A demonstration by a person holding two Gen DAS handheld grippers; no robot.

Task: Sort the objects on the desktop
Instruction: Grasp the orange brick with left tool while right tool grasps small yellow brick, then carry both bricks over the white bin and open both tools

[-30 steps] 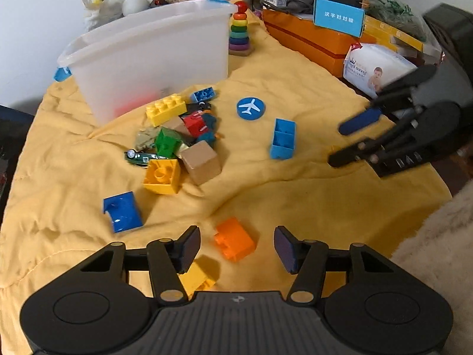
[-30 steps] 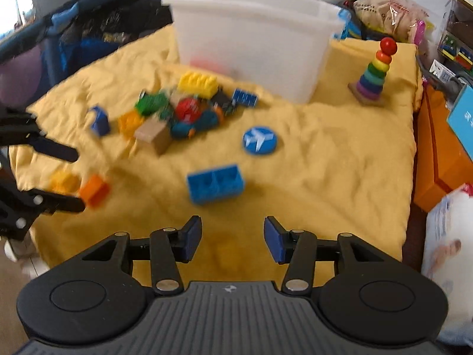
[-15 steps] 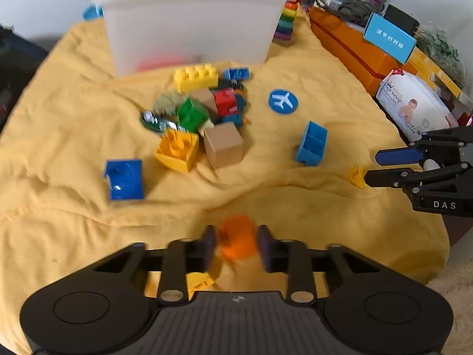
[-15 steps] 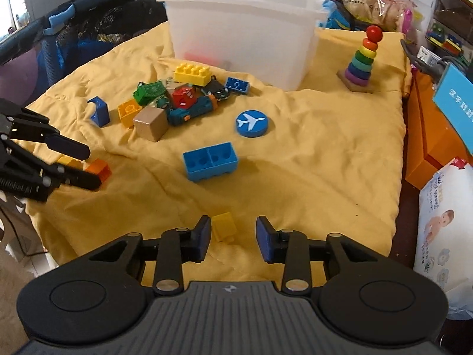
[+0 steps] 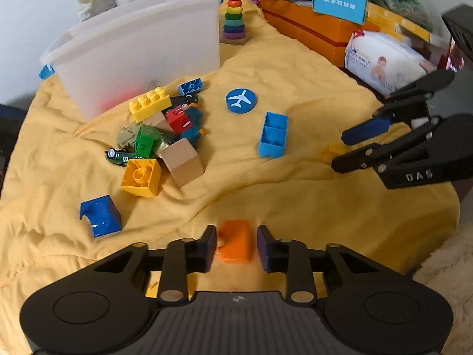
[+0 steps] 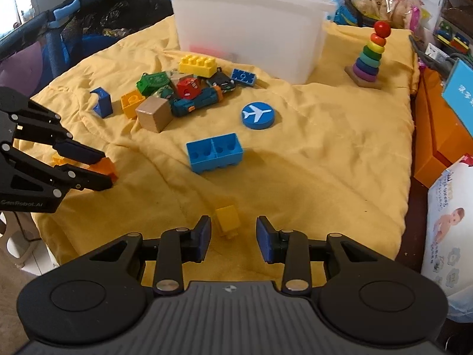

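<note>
A yellow quilt [image 6: 325, 159] covers the surface. On it stands a white bin [image 6: 251, 29]; a heap of toy blocks [image 6: 177, 91] lies just before the bin, a rainbow ring stacker [image 6: 369, 56] to its right, and a blue airplane disc [image 6: 257, 115] and light-blue brick [image 6: 214, 152] lie nearer the camera.

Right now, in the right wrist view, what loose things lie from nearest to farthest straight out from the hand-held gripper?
Small yellow block → light blue double brick → blue airplane disc → small blue plate brick → white plastic bin.
</note>
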